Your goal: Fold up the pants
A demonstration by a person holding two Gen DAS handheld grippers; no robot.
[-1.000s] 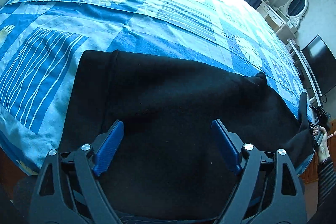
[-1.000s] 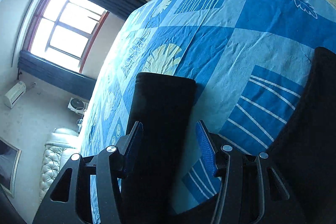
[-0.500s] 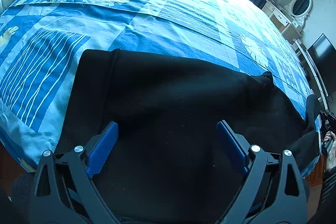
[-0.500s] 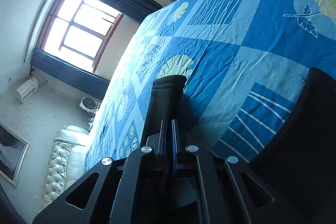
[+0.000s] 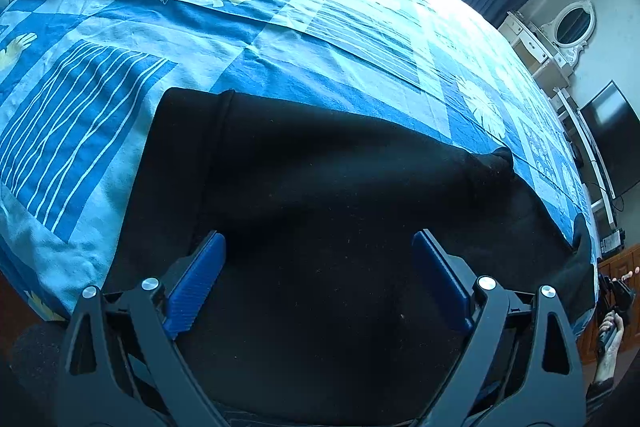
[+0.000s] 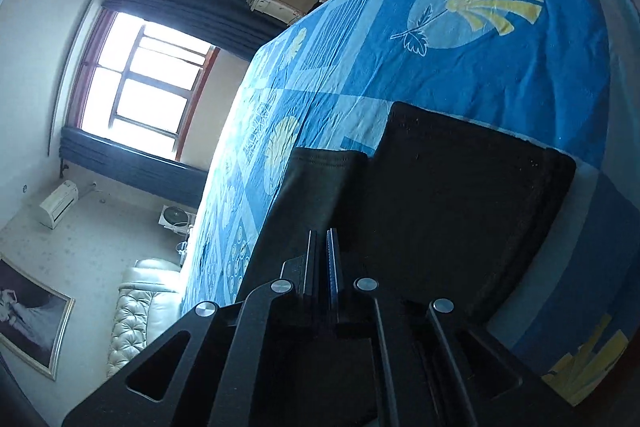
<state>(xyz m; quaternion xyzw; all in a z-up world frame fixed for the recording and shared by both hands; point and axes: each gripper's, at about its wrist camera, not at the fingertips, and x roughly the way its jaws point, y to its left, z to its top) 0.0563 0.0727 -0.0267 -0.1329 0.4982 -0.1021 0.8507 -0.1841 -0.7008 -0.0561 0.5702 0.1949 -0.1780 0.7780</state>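
No readable text, label, brand, number or sign shows in either view

A: Left gripper (image 5: 318, 279), left wrist view: blue fingers (image 5: 196, 281) spread wide apart, nothing between them, pointing forward and down.

B: Right gripper (image 6: 322, 267), right wrist view: fingers pressed nearly flush, a thin slit between; probably pinching dark cloth, though contact is hard to make out. Rolled sideways.

A: Bare hand (image 5: 610, 343) at far right edge, gripping a handle.
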